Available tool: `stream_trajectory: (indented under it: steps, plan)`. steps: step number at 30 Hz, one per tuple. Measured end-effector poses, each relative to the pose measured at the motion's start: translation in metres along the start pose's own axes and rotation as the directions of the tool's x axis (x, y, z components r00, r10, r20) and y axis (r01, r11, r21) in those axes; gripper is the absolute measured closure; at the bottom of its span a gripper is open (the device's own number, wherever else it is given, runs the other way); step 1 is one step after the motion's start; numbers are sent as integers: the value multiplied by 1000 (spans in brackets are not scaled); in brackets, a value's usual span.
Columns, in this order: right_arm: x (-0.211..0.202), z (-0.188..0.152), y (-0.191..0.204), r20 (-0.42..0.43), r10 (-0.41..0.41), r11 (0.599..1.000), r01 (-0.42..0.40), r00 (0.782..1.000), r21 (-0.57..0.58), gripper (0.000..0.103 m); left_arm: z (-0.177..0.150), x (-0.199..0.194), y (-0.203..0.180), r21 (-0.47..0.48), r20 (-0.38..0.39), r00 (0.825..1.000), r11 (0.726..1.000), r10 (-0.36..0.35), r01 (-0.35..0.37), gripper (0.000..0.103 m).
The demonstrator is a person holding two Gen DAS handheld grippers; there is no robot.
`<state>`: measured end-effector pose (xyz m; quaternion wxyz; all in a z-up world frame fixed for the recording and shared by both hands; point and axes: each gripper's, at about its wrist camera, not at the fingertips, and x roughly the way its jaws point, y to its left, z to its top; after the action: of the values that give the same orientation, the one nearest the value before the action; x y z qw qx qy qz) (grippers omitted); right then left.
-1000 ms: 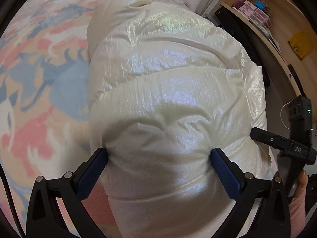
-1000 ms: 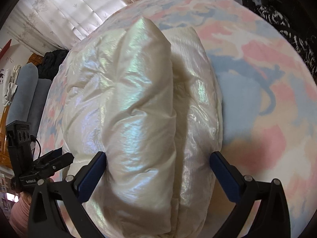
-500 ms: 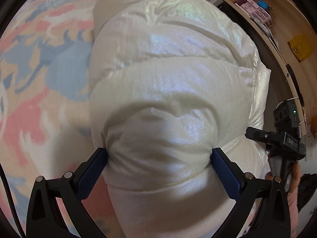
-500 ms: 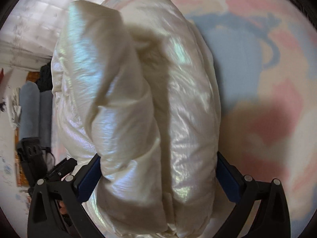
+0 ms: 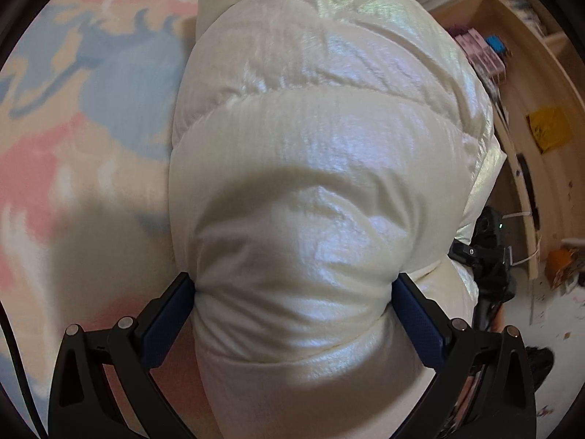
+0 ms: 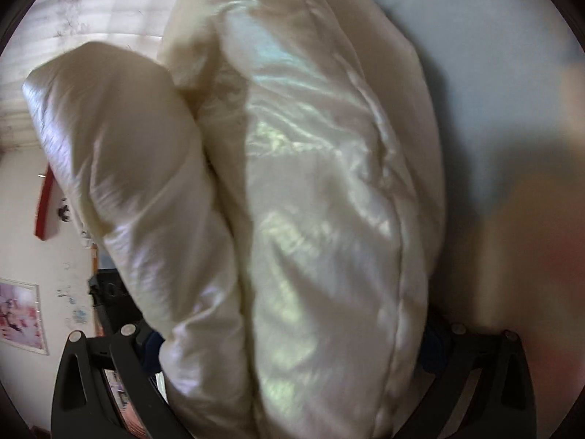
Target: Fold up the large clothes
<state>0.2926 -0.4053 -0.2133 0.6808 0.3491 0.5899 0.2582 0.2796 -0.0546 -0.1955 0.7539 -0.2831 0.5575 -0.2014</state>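
Observation:
A bulky, shiny cream puffer jacket point(image 5: 321, 168) fills the left wrist view, bunched into thick rolls above the patterned bedspread point(image 5: 73, 117). My left gripper point(image 5: 294, 292) is shut on one end of the jacket, its blue pads pressed into the padding on both sides. In the right wrist view the same jacket point(image 6: 310, 201) stands as two fat folds, and my right gripper point(image 6: 292, 333) is shut on its other end, the fingertips mostly buried in fabric. The right gripper's body point(image 5: 486, 256) shows at the left view's right edge.
The bedspread point(image 6: 493, 73) is pastel pink, blue and cream. Wooden shelves point(image 5: 526, 84) with boxes and a yellow item stand right of the bed. A curtained window point(image 6: 91, 11) and a wall with a picture point(image 6: 22, 314) lie to the left in the right view.
Both grippers have lifted and tipped the jacket upward off the bed. The right view swung toward the window and wall, and the jacket's folds now stand more upright and closer.

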Motion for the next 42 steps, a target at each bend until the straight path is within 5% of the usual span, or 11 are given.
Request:
stream_trajectory:
  steps: [9,18,30,37,42]
  plan:
    - [2,-19,12,82,4,999,-1,997,-41,1,-2,0,10,-26,24,999,999,-46,47,1]
    - [-8,-58,70,158,79,981,-49,984,-190,38,-21,-53,-7,146,122,992,989,12,-30,5]
    - [22,-108,178,193,200,934,-128,960,-333,41,-31,-206,25,153,283,958,984,41,-88,6]
    - [83,-95,267,155,271,887,-184,950,-423,41,9,-316,86,147,386,918,977,88,-155,6]
    - [145,-61,320,121,314,859,-227,942,-459,41,66,-359,136,141,431,893,969,127,-205,6]
